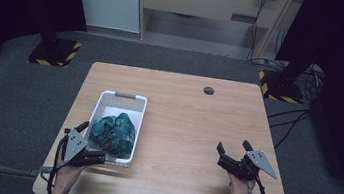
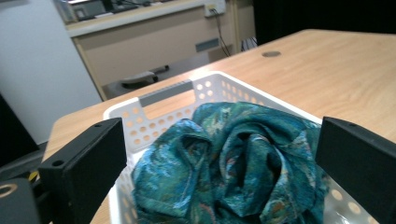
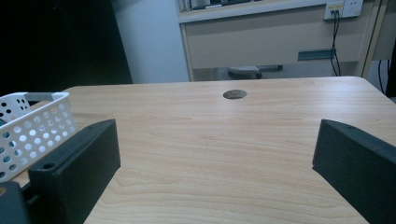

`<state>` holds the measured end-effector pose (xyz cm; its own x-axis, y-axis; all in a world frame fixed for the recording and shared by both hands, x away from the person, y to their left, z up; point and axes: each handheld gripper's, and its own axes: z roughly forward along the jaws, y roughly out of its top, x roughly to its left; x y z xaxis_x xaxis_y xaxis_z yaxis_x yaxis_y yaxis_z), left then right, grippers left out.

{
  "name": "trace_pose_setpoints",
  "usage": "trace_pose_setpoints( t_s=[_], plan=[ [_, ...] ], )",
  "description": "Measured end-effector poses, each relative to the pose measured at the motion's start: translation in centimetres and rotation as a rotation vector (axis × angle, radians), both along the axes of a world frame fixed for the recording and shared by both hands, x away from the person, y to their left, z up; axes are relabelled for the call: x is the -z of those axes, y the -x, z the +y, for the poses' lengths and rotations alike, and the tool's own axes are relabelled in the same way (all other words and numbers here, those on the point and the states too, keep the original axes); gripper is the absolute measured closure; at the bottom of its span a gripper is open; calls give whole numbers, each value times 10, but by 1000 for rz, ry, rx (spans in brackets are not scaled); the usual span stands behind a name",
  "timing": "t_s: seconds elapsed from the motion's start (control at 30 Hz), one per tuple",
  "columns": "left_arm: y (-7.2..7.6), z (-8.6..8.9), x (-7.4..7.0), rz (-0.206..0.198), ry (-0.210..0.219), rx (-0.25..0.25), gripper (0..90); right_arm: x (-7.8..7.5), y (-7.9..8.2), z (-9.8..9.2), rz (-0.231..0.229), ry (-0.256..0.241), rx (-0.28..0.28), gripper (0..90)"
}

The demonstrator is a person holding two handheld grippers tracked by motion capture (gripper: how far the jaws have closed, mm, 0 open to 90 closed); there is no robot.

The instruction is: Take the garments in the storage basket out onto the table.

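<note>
Spanning most of the scene, a wooden table [image 1: 181, 128] carried a white perforated basket [image 1: 124, 98] near its left edge, holding a crumpled teal cloth [image 1: 113, 133] at its near end. The left gripper [image 1: 86, 141] hovered released beside the cloth, seemingly ready to grasp. The right gripper [image 1: 233, 149] waited released near the right edge.

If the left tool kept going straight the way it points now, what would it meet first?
Most likely the crumpled teal cloth heaped in the white basket: it sits right between the left tool's open jaws. Depth is unclear; the basket's near rim might come first.
</note>
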<state>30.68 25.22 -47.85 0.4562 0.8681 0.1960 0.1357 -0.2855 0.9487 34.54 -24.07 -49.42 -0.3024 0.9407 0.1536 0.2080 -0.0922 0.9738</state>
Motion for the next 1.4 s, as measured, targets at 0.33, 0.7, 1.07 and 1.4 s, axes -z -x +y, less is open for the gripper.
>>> trace_pose_setpoints(
  t_s=[0.33,0.7,1.07,1.4],
  plan=[
    [-13,-12,-5,75,-155,44,17,-1,0,-1,-4,-2,3,9],
    [-21,-21,-8,132,-224,66,33,-1,0,-2,-3,-3,4,9],
    [-30,-30,-15,187,-315,144,38,-2,0,-3,-3,-5,6,10],
    [-43,-36,-21,252,-385,234,43,-2,0,-4,-6,-6,8,10]
  ],
)
